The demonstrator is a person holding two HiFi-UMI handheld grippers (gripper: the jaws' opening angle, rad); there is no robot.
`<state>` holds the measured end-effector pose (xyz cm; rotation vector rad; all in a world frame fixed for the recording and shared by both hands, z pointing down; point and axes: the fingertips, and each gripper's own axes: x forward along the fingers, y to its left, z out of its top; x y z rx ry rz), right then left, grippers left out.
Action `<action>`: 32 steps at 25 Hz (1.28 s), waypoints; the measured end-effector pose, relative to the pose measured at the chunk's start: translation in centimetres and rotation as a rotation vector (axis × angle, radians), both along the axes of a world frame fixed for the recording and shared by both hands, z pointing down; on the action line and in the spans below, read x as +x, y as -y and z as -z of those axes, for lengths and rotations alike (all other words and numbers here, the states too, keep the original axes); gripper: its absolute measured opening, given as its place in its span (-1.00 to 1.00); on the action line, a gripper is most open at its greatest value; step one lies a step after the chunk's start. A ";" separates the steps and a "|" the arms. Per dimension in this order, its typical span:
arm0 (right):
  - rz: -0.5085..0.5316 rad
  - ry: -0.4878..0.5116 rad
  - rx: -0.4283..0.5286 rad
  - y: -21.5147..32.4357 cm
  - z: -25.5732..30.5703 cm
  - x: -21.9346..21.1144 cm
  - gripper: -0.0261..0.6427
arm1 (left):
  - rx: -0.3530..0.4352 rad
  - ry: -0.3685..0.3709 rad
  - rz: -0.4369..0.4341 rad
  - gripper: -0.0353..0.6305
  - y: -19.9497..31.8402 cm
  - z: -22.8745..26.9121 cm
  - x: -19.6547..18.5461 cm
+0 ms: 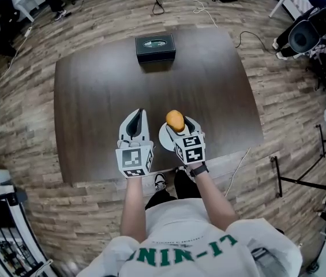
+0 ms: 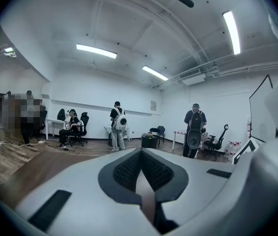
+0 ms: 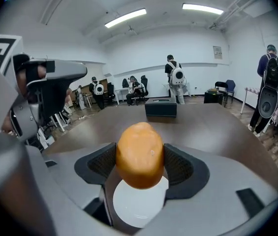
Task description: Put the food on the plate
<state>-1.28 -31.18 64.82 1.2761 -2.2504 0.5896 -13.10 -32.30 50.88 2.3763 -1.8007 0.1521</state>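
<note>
An orange oval piece of food (image 1: 175, 120) (image 3: 139, 162) sits between the dark pads of my right gripper (image 1: 176, 122) (image 3: 139, 165), which is shut on it. It hangs just above a small white plate (image 1: 164, 139) (image 3: 138, 206) near the front edge of the dark wooden table (image 1: 99, 97). My left gripper (image 1: 138, 114) (image 2: 141, 155) hovers to the left of the plate, pointing nearly level across the table. Its tips meet and nothing is between them. In the right gripper view the left gripper (image 3: 45, 90) shows at the left edge.
A black box (image 1: 155, 48) (image 3: 161, 106) lies at the table's far middle. Several people, office chairs and desks stand along the far wall. Cables trail over the wooden floor beyond the table and at its right.
</note>
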 end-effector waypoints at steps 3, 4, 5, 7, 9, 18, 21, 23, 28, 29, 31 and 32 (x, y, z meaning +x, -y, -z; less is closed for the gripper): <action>0.008 -0.010 -0.038 -0.5 -2.2 0.0 0.02 | -0.020 -0.005 0.000 -0.86 -0.2 -1.1 0.0; 0.009 -0.012 -0.049 -0.5 -2.9 0.0 0.02 | -0.027 -0.007 -0.001 -0.86 -0.2 -1.5 0.1; 0.009 -0.014 -0.060 -0.6 -3.5 0.1 0.02 | -0.035 -0.008 -0.002 -0.86 -0.2 -1.9 0.1; 0.009 -0.020 -0.083 -0.7 -4.8 0.0 0.02 | -0.049 -0.010 -0.003 -0.86 -0.3 -2.7 0.1; 0.013 -0.029 -0.105 -1.0 -6.1 -0.1 0.02 | -0.063 -0.009 -0.002 -0.86 -0.5 -3.4 0.0; 0.030 -0.073 -0.188 -2.8 -10.8 -0.4 0.02 | -0.106 -0.018 -0.007 -0.86 -1.5 -5.5 -0.2; 0.040 -0.092 -0.207 -3.3 -12.1 -0.4 0.02 | -0.118 -0.027 -0.006 -0.86 -1.9 -6.3 -0.2; 0.044 -0.096 -0.219 -3.7 -12.9 -0.3 0.02 | -0.121 -0.030 -0.003 -0.86 -2.1 -6.7 -0.2; 0.036 -0.078 -0.202 -3.4 -13.3 -0.3 0.03 | -0.134 -0.026 0.003 -0.86 -2.3 -7.7 -0.2; 0.028 -0.070 -0.207 -3.4 -13.4 -0.3 0.03 | -0.140 -0.027 0.003 -0.86 -2.4 -8.0 -0.2; 0.015 -0.059 -0.228 -3.5 -13.8 -0.3 0.08 | -0.152 -0.028 0.005 -0.86 -2.6 -8.6 -0.1; 0.014 -0.058 -0.239 -3.6 -13.9 -0.3 0.14 | -0.157 -0.027 0.006 -0.86 -2.7 -8.7 -0.1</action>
